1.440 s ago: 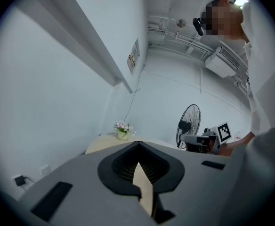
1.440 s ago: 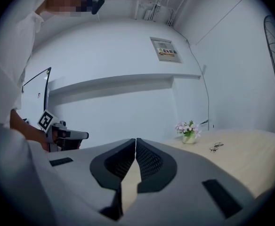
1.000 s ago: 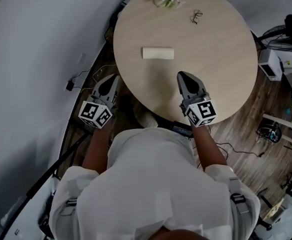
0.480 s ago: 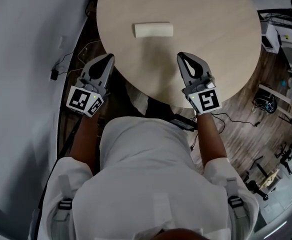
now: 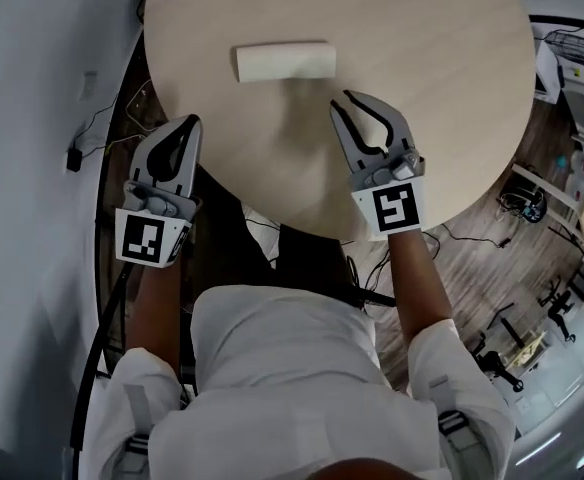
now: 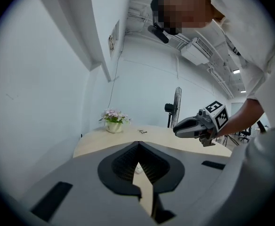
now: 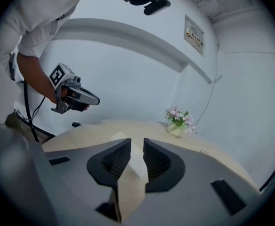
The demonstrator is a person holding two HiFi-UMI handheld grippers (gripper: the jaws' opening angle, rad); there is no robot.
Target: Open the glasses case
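Pale wood makes up the round table [image 5: 452, 118], and the white glasses case [image 5: 284, 61] lies flat and closed on it, on the person's left half of the top, its long side running across. The right gripper [image 5: 355, 101] hangs over the table's near part with its jaws spread a little; its tips point at the case and stop just short of it, touching nothing. In the right gripper view the case shows through the gap between the jaws, further along the table. The left gripper [image 5: 190, 123] is off the table, just outside its near-left rim and over the floor, with its jaws pressed together and nothing between them. A pot of pink flowers [image 7: 177, 121] stands at the table's far edge, well apart from the case
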